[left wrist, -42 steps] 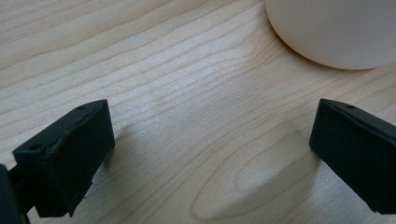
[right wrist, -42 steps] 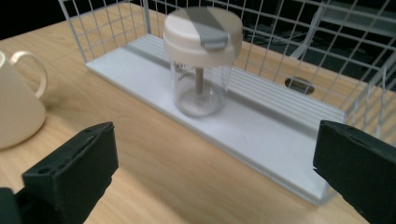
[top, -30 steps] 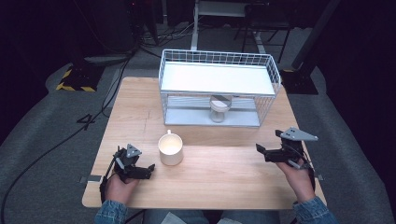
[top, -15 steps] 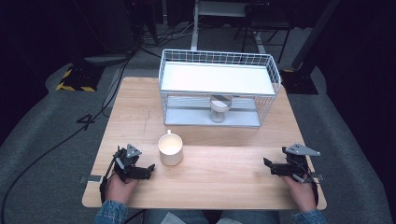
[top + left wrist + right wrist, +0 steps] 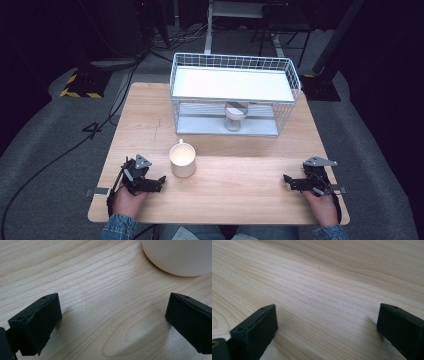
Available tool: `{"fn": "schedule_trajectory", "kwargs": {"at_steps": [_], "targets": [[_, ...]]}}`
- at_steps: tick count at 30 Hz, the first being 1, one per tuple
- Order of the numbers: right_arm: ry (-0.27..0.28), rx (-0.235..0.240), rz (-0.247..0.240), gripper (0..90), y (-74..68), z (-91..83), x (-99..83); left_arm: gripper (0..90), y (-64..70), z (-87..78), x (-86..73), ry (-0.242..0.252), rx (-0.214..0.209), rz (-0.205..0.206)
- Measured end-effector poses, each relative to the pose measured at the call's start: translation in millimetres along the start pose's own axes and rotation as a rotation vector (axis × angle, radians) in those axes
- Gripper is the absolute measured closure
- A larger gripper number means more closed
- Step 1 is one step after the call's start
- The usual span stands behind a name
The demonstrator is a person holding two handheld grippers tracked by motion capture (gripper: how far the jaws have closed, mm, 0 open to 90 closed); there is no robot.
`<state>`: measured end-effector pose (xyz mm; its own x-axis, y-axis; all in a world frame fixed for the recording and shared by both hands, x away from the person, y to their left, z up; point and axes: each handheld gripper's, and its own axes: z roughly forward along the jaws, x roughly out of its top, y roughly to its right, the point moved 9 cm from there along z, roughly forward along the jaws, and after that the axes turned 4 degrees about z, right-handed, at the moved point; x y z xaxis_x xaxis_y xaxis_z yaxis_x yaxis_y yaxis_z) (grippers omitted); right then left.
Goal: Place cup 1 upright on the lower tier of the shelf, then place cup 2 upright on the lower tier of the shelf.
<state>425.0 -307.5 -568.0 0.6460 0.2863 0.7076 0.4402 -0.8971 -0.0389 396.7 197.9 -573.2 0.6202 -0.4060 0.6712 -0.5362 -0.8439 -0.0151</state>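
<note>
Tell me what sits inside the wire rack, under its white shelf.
A glass jar stands on the wire rack's lower tier. The white shelf covers its top, so its lid can't be judged.

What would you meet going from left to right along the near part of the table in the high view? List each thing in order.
Left gripper → white mug → bare wooden table → right gripper.

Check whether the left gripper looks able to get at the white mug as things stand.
Probably yes: the left gripper rests on the table with jaws open, and the white mug stands close ahead with bare wood between them.
</note>
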Motion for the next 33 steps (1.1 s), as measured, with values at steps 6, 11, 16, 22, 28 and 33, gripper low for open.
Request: {"fn": "schedule_trajectory", "kwargs": {"at_steps": [6,11,16,22,28,33], "targets": [[0.007,0.004,0.002,2.3,0.5,0.3,-0.6,0.6,-1.0,-1.2,0.2,0.001,-0.017,-0.007],[0.005,-0.001,0.007,1.6,0.6,0.5,-0.7,0.0,1.4,-0.5,-0.8,-0.009,-0.005,0.013],[0.006,-0.011,0.015,1.5,0.5,0.1,-1.3,0.1,1.7,-1.2,-1.7,-0.006,-0.009,0.017],[0.006,-0.012,0.015,1.5,0.5,0.1,-1.3,0.0,2.0,-1.3,-2.0,-0.004,-0.005,0.005],[0.006,-0.012,0.016,1.5,0.5,0.1,-1.3,0.0,2.1,-7.6,-0.8,0.001,0.008,0.015],[0.006,-0.013,0.016,1.5,0.5,0.1,-1.3,0.0,10.8,-20.4,9.1,0.074,-0.022,-0.011]]}}
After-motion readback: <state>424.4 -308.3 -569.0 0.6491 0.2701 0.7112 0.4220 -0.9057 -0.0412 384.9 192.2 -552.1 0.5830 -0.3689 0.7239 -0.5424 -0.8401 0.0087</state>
